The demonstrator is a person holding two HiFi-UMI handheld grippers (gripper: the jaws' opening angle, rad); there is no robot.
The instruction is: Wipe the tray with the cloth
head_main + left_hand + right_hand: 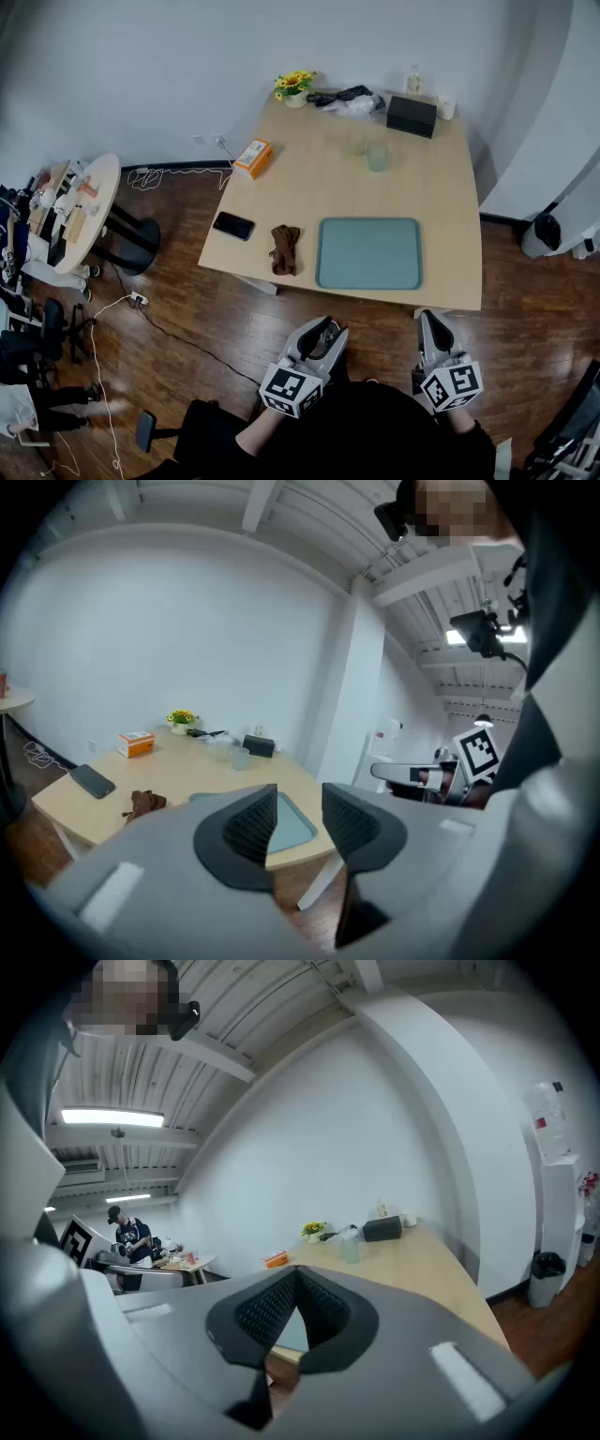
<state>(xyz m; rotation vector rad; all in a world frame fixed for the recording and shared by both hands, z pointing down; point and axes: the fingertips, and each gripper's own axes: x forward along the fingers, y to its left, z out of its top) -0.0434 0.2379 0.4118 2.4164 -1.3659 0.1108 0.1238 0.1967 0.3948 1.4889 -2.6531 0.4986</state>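
Start with the cloth (285, 248), lying crumpled on the table (319, 187) just left of the tray (368, 253) and well ahead of both tongs. Spread the left gripper (323, 330), now only slightly parted on nothing, wider before pinching the cloth's bunched middle; keep the right gripper (433, 328), now pressed together and empty, ready to steady the tray's rim. Then sweep flat, overlapping strokes across the tray.

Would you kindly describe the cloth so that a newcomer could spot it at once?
Start at the light wooden table; a flat teal tray lies by its near edge. Just left of the tray, between it and a black phone, sits the cloth. It is the only crumpled brown thing there, among flat, hard-edged neighbours.
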